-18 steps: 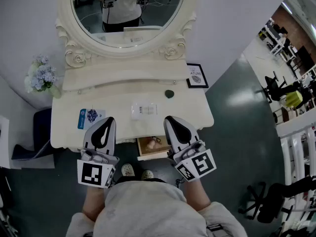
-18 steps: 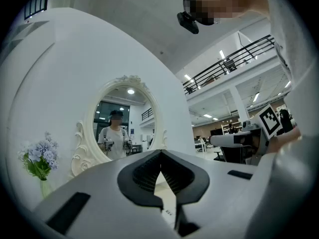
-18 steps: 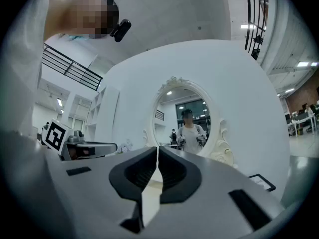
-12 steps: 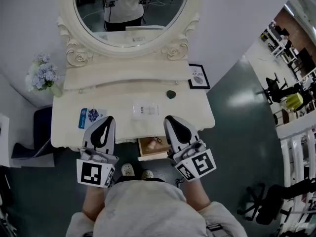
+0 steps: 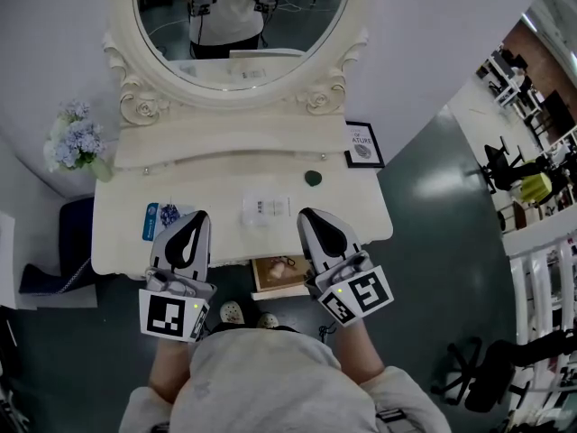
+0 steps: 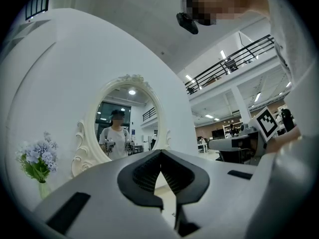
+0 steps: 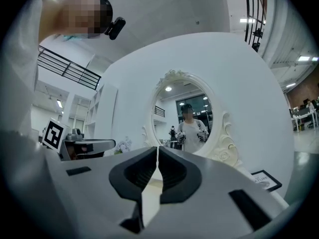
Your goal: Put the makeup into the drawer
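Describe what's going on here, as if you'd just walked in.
A person at a white dressing table holds the left tool and right tool shut and empty above its front edge. A flat white case, a blue packet and a small dark item lie on top. The drawer underneath stands partly open.

The left gripper (image 5: 193,216) and the right gripper (image 5: 312,213), both at the near edge of the counter (image 5: 117,242), have light grey shells. Black ribbed pads frame a leaf-shaped opening in each. On the end of each gripper away from the counter sits a white cube (image 5: 171,318) with black square markers, and a small green light glows beside it. The person wears a pale grey top (image 5: 261,386) and light clogs (image 5: 234,311).
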